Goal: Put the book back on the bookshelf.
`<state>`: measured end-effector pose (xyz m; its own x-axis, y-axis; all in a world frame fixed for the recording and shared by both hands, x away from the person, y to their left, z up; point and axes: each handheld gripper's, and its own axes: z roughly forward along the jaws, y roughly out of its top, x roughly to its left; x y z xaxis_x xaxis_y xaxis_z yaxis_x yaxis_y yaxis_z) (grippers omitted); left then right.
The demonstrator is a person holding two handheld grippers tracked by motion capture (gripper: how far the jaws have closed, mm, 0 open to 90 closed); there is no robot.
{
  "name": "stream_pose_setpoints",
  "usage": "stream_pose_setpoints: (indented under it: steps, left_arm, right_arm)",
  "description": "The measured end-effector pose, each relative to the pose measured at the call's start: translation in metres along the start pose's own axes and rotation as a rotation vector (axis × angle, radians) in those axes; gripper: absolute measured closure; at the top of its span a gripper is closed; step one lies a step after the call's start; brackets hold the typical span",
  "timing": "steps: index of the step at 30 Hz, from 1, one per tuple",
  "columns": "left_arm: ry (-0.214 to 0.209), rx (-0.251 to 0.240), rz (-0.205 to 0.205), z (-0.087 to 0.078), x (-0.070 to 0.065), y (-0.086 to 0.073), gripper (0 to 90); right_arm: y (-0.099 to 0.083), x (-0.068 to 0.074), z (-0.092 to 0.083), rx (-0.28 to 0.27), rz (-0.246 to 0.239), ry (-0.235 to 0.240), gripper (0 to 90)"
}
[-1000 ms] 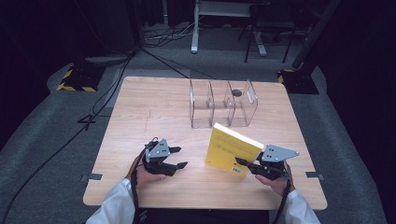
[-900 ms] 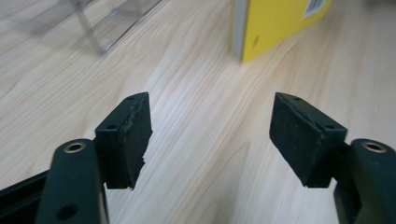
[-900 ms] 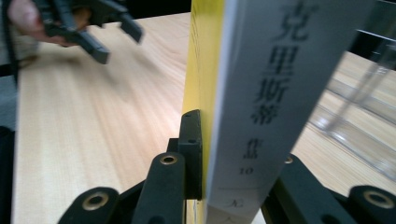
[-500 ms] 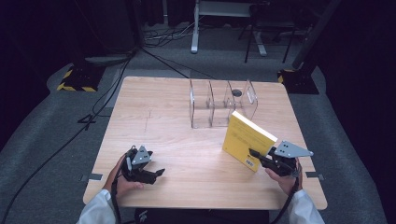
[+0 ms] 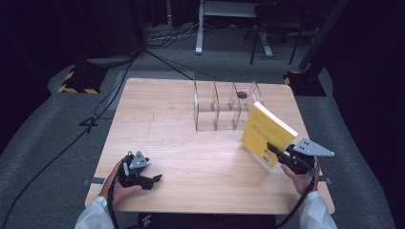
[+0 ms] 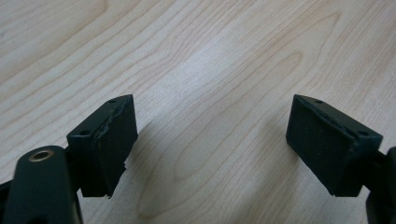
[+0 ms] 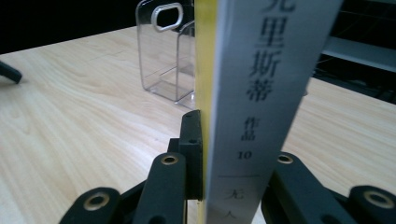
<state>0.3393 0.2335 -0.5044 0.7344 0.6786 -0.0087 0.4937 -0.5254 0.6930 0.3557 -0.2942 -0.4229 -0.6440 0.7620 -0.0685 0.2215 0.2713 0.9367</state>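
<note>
Holding a yellow book [image 5: 265, 133] at right of centre in the high view, tilted up off the pale wood-grain table [image 5: 181, 138], cover facing the camera, thin and rectangular with a barcode patch near its lower corner. Pinching that book at its lower edge with the right gripper [image 5: 277, 151], jaws pressed against both covers. Showing, in the right gripper view, the book [image 7: 261, 93] as a tall band up the middle: a grey-white spine printed with dark characters, a yellow cover edge along its left, matte black jaw links clamping from either side at the bottom.

Sitting just behind the book, toward the top centre of the high view, a clear plastic divider rack [image 5: 219, 107], glossy, with upright partitions; in the right gripper view, its rounded corner and oval cut-out [image 7: 163, 51] at upper left.

Resting at lower left of the high view, the left gripper [image 5: 154, 180], low over bare wood, jaws spread wide, blocky black pads [image 6: 109, 144] with nothing between them.
</note>
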Motion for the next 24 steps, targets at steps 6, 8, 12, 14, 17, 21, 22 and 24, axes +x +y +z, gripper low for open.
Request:
stream_pose_setpoints:
  steps: [6,8,12,14,17,21,22,24]
  left_arm:
    - [0.002,0.004,-0.010,0.000,0.000,0.000,16.2]
    - [0.005,0.003,-0.012,0.001,0.000,0.000,15.6]
    - [0.003,0.003,-0.015,0.001,0.000,0.000,15.0]
    - [0.004,0.003,-0.016,0.001,0.000,0.000,15.0]
    - [0.007,0.005,-0.020,0.001,-0.001,0.000,15.0]
    - [0.014,0.006,-0.025,0.001,-0.001,0.001,15.0]
    - [0.014,0.006,-0.026,0.001,-0.001,0.001,15.0]
    - [0.016,0.006,-0.027,0.001,-0.001,0.001,15.0]
  right_arm:
    - [0.007,-0.003,0.003,0.003,-0.003,-0.046,76.6]
    - [0.009,-0.004,0.004,0.001,-0.001,-0.058,76.6]
    - [0.013,-0.008,0.008,-0.006,0.010,-0.073,76.6]
    - [0.016,-0.009,0.010,-0.008,0.012,-0.086,76.6]
    - [0.019,-0.011,0.012,-0.016,0.019,-0.090,76.6]
    - [0.028,-0.013,0.016,-0.026,0.022,-0.095,76.6]
    - [0.031,-0.013,0.018,-0.026,0.017,-0.099,76.6]
    - [0.034,-0.013,0.020,-0.022,0.010,-0.107,76.6]
